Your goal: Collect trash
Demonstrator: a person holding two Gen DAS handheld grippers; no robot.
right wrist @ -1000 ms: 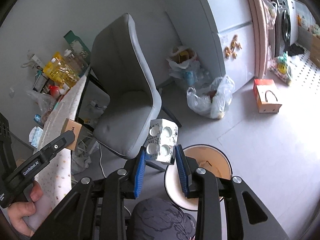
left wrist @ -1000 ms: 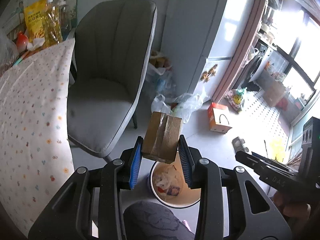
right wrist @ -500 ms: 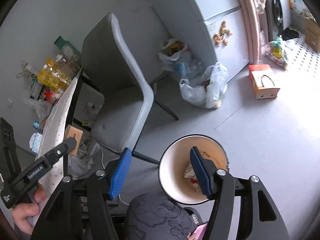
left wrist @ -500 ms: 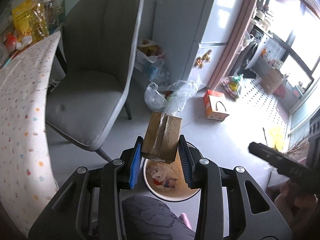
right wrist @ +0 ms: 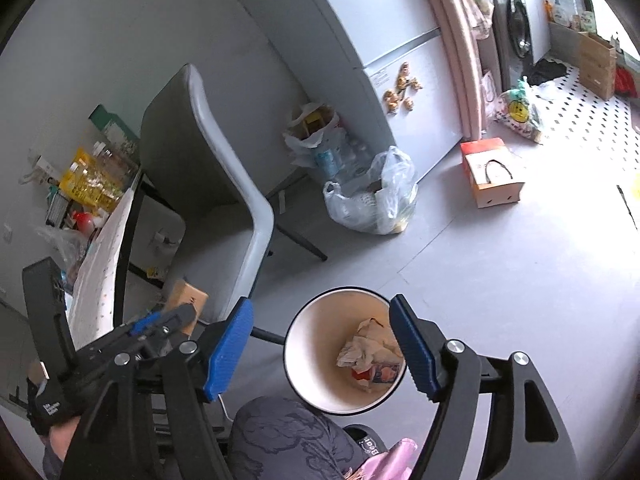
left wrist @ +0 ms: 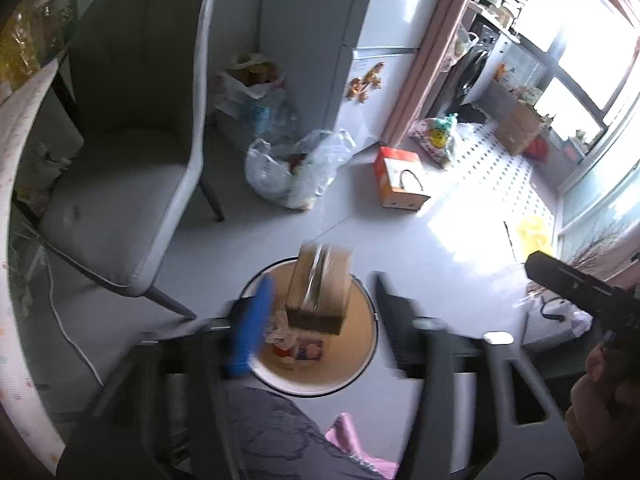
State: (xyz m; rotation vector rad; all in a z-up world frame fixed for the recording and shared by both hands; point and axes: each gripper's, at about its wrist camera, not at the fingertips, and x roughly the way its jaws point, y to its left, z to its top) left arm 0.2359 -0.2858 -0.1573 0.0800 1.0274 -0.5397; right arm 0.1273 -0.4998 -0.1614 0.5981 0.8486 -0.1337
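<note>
A brown taped cardboard box (left wrist: 319, 289) hangs free between the spread fingers of my left gripper (left wrist: 320, 316), above a round white trash bin (left wrist: 362, 372) holding crumpled paper and wrappers. The left jaws are wide apart and blurred with motion. My right gripper (right wrist: 320, 344) is open and empty over the same bin (right wrist: 304, 364), which holds crumpled trash (right wrist: 370, 354). The box (right wrist: 186, 298) and the left gripper also show at the left of the right wrist view.
A grey chair (left wrist: 132, 152) stands left of the bin, beside a table with a dotted cloth (left wrist: 12, 184). Plastic bags (left wrist: 296, 172) and an orange carton (left wrist: 400, 178) lie on the floor by the fridge (right wrist: 384, 52). My knee (right wrist: 288, 436) is below.
The right gripper opened and its blister pack is gone from the jaws. The left gripper moved over the bin and has just opened; the box is loose between its fingers.
</note>
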